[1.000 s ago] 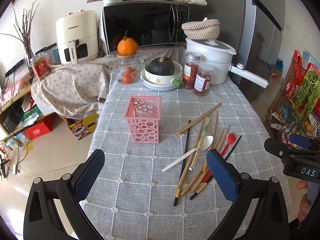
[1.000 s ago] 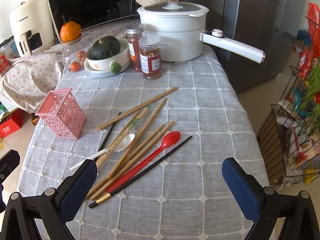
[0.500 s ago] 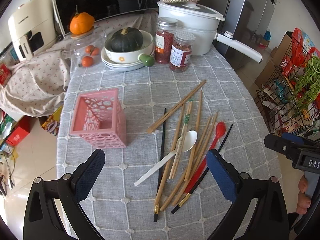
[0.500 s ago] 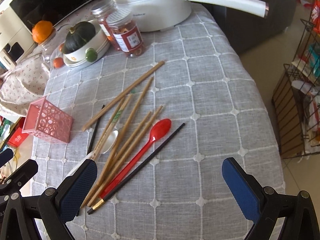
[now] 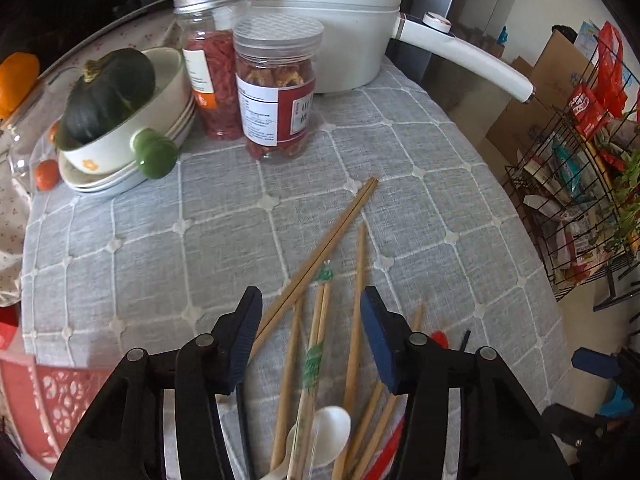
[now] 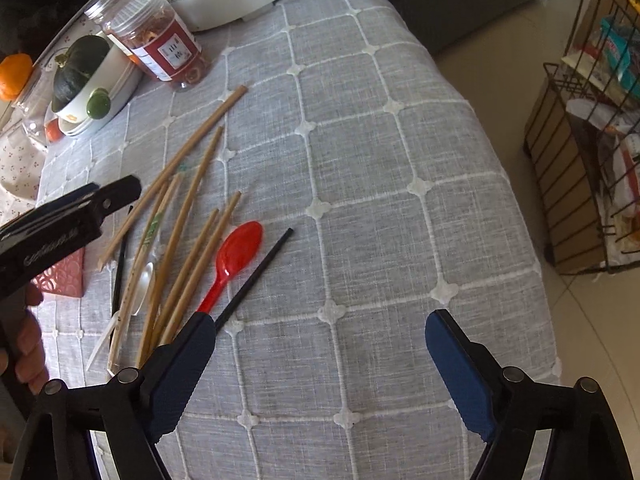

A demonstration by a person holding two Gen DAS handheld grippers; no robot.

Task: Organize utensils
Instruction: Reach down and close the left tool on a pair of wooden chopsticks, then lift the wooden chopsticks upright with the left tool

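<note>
Several wooden chopsticks [image 5: 354, 356] lie fanned on the grey checked tablecloth [image 5: 160, 248], with a white spoon [image 5: 330, 436], a red spoon [image 6: 236, 256] and a black chopstick [image 6: 256, 276]. My left gripper [image 5: 310, 312] hovers low over the chopsticks, jaws partly closed around several of them without touching. The pink basket [image 5: 48, 392] shows at the lower left of the left wrist view. My right gripper [image 6: 320, 340] is open and empty over bare cloth, to the right of the pile. The left gripper's body [image 6: 60, 220] shows in the right wrist view.
Two jars [image 5: 276, 84] of red food, a bowl with a dark green squash [image 5: 108, 92] on stacked plates and a white pot [image 5: 320, 20] with a long handle stand at the table's far end. A wire rack [image 6: 592, 128] stands on the floor to the right.
My left gripper has dropped down and forward over the chopsticks and its jaws have narrowed. My right gripper has moved lower and closer to the table, still wide open.
</note>
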